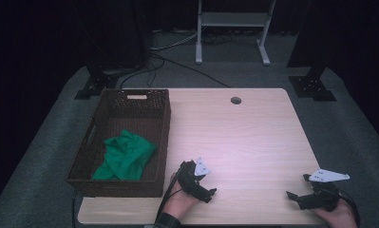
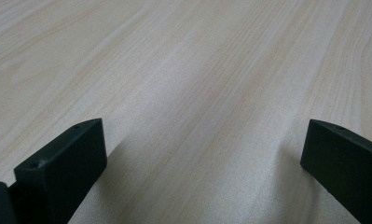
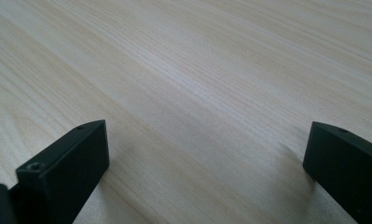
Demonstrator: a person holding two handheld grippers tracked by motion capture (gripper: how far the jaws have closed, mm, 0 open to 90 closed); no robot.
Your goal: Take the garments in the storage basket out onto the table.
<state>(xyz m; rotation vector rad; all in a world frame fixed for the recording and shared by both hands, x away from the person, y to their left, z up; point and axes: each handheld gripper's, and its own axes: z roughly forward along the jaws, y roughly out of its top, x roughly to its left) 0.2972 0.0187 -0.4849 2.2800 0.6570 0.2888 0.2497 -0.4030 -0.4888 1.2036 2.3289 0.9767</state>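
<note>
Pale wood table [image 1: 244,137] spans the middle of the high view, and the brown wicker basket [image 1: 164,128] sits at its left edge with the green cloth [image 1: 124,156] crumpled inside (lower part of the basket). The left gripper [image 1: 201,183], jaws wide apart and empty, rests lower centre, just right of basket and cloth. The right gripper [image 1: 303,192], equally spread, lies lower right, well apart.

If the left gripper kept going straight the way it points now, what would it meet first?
Most likely the bare wooden table: the left gripper, jaws open and empty, looks down along plain tabletop with nothing in its line. Depth is hard to judge; the basket lies off to its side.
</note>
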